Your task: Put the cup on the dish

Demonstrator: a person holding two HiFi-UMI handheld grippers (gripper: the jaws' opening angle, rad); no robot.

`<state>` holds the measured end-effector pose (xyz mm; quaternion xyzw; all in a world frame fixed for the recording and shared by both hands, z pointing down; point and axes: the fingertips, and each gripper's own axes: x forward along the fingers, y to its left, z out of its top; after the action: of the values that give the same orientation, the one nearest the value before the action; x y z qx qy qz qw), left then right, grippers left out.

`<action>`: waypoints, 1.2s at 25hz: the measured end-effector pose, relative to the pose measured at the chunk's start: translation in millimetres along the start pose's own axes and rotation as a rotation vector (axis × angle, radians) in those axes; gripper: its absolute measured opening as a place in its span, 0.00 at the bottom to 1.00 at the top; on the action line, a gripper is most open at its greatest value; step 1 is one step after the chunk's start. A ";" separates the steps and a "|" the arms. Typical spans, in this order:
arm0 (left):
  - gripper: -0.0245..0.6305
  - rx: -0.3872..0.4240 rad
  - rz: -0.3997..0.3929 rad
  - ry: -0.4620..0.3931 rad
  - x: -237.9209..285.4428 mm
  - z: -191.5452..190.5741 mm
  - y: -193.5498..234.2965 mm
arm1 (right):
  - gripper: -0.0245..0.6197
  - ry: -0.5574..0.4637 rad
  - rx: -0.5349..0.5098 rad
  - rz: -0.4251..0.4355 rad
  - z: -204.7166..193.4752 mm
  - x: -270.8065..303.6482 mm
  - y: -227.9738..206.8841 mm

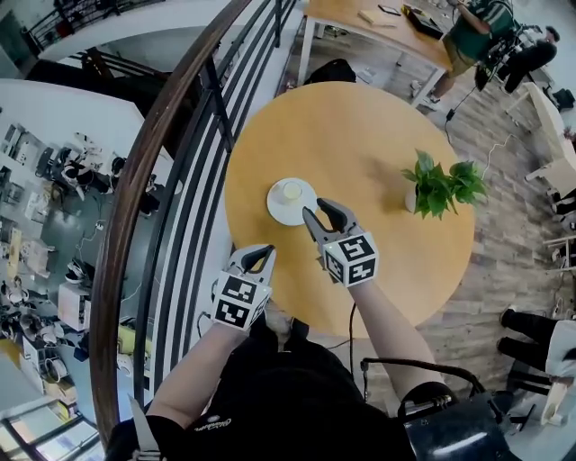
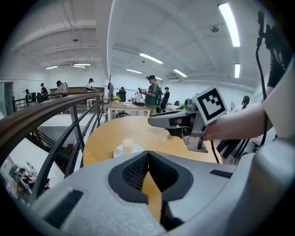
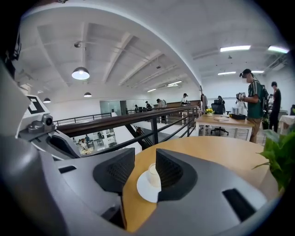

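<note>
A small pale cup [image 1: 292,190] stands upright on a white dish [image 1: 281,209] on the left part of a round wooden table [image 1: 360,135]. My right gripper [image 1: 317,211] hovers just right of the dish, apart from it, open, with nothing between its pads. The right gripper view looks past its jaws at the cup [image 3: 153,174] and dish [image 3: 144,190]. My left gripper [image 1: 261,253] is held at the table's near edge, shut and empty. From the left gripper view the cup [image 2: 128,143] sits further off, with the right gripper [image 2: 156,120] above the table to its right.
A potted green plant [image 1: 438,185] stands on the right side of the table. A curved dark railing [image 1: 180,162] runs close along the table's left, with a drop to a lower floor beyond. A person [image 1: 472,36] stands by a long wooden table [image 1: 369,22] behind.
</note>
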<state>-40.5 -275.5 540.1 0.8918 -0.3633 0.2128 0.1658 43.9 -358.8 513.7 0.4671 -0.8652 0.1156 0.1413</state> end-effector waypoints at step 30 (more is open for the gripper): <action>0.05 0.141 -0.050 -0.216 -18.4 108.6 -54.6 | 0.13 -0.171 0.093 -0.053 41.9 -124.3 35.6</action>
<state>15.0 -276.6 430.4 0.9277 -0.3407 0.1364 0.0680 73.3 -257.2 428.4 0.5038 -0.8553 0.1113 0.0480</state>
